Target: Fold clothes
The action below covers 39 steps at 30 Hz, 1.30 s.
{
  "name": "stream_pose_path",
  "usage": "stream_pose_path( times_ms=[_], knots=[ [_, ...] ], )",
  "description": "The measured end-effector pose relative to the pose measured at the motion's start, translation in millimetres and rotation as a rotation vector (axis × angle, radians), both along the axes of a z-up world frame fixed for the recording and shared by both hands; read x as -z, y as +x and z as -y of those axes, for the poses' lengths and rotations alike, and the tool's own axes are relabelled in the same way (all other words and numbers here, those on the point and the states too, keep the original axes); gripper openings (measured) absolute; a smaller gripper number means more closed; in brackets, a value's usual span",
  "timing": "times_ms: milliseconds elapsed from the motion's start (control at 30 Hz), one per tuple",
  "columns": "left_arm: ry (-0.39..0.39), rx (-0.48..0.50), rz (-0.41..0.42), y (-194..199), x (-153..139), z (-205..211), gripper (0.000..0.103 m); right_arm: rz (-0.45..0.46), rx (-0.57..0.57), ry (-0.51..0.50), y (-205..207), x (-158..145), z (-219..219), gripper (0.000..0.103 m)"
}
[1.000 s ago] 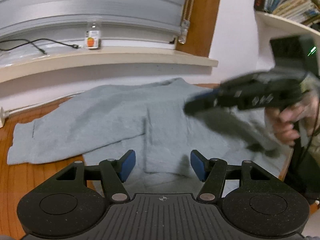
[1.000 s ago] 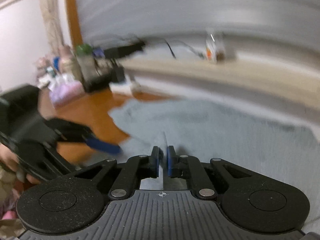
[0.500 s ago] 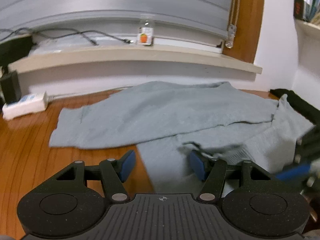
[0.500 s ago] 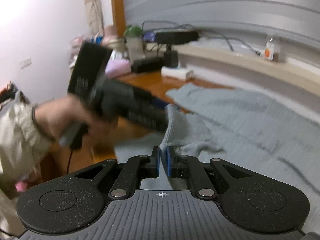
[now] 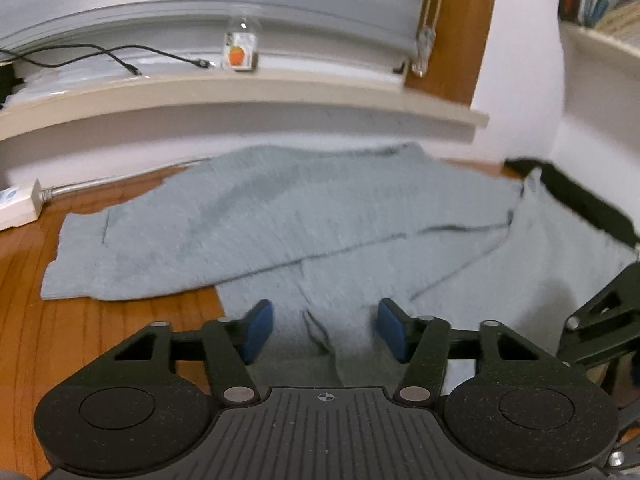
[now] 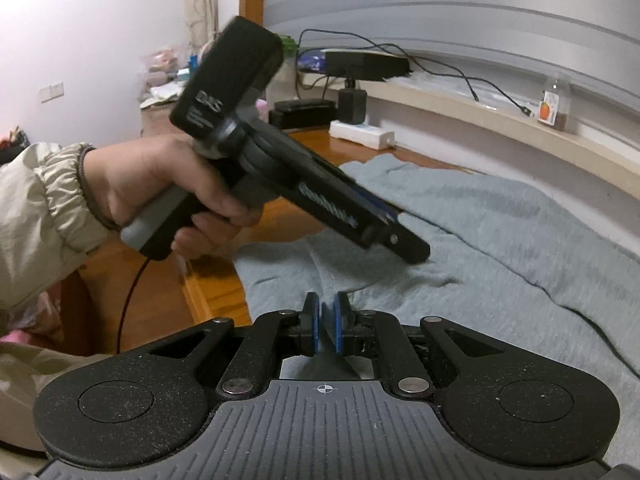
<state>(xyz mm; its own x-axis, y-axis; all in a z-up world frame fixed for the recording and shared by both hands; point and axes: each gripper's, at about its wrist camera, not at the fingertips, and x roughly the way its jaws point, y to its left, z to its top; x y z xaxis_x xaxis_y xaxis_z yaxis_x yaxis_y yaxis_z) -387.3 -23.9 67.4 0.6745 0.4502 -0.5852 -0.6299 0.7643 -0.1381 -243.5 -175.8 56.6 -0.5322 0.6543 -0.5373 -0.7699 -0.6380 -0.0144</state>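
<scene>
While the wooden table [image 5: 100, 332] fills the lower scene, a pale blue-grey sweater [image 5: 320, 216] lies flat across it, long axis running side to side below the windowsill [image 5: 240, 88], 1 sleeve reaching toward the white power strip [image 5: 16, 204]. The left gripper [image 5: 326, 330] hovers over the sweater's near edge, jaws wide. Only the right wrist view shows the person's hand [image 6: 168, 184] and the right gripper [image 6: 326, 328] pinching a fold of sweater.

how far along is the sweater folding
Early stage. One sleeve already lies folded across the grey sweater. The right gripper is shut on a pinch of its edge; the left gripper hovers open over the hem. The body folds remain.
</scene>
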Motion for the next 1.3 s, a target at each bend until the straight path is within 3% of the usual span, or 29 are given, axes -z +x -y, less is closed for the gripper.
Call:
stream_pose_path(
  times_ms=[100,167,400,500,567,633,700,800,967,1067,1300],
  knots=[
    [0.031,0.012,-0.001,1,0,7,0.018,0.001,0.007,0.011,1,2,1,0.009],
    [0.078,-0.001,-0.004,-1,-5,14,0.006,-0.019,0.010,0.016,3,2,-1,0.007],
    [0.104,-0.079,0.081,-40,-33,33,0.006,-0.128,-0.026,0.063,11,-13,10,0.004],
    [0.090,-0.115,0.003,-40,-25,27,0.015,-0.134,-0.047,0.039,9,-12,9,0.010],
    [0.076,-0.133,-0.005,-39,-19,21,0.024,-0.115,-0.042,0.030,8,-6,8,0.023],
    [0.073,-0.148,-0.007,-37,-17,17,0.053,-0.106,-0.024,0.030,14,-3,11,0.030],
    [0.102,-0.135,0.014,-29,-24,18,0.066,-0.110,0.003,0.031,26,-3,15,0.035],
    [0.131,-0.091,0.048,-10,-35,17,0.077,-0.107,0.085,0.041,61,-5,29,0.040],
    [0.151,0.024,0.057,49,-40,16,0.080,-0.060,0.307,0.060,152,-10,69,0.043],
    [0.128,0.092,0.063,90,-35,18,0.081,0.031,0.458,0.097,208,-12,101,0.048],
    [0.094,0.207,0.033,168,-13,28,0.082,0.023,0.788,0.081,316,-2,135,0.049]
  ],
)
